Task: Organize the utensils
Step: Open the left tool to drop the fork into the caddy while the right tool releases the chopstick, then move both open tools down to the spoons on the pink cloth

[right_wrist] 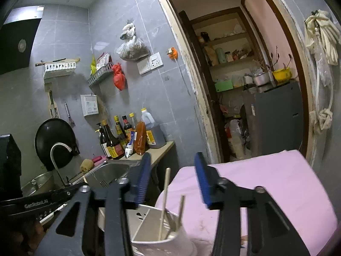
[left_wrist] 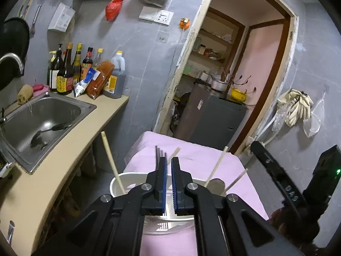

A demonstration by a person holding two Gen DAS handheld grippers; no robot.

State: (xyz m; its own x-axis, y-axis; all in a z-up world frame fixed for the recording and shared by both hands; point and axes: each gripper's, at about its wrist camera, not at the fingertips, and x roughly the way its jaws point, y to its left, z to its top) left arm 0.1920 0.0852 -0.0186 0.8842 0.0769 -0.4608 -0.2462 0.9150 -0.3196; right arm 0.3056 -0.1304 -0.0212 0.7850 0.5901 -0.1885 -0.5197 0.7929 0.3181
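Two grippers: our left gripper (left_wrist: 168, 166) pinches a fork (left_wrist: 160, 152) above the white holder (left_wrist: 116, 184); our right gripper (right_wrist: 172, 170) gapes wide, chopsticks (right_wrist: 164, 200) standing in the holder below it.

Steel sink (left_wrist: 70, 106) set in beige bench (left_wrist: 64, 166); dark ladle (left_wrist: 50, 131) lying in basin. Curved faucet (right_wrist: 60, 151) at sink's back. Sauce bottles (left_wrist: 68, 68) clustered at bench's far end, large oil jug (left_wrist: 116, 79) beside them. Black wok (right_wrist: 55, 140) hanging against grey tile wall. Red bag (right_wrist: 118, 76) and socket (right_wrist: 150, 63) on wall. Grey fridge (left_wrist: 215, 119) through doorway, yellow bowl (left_wrist: 238, 92) on top.
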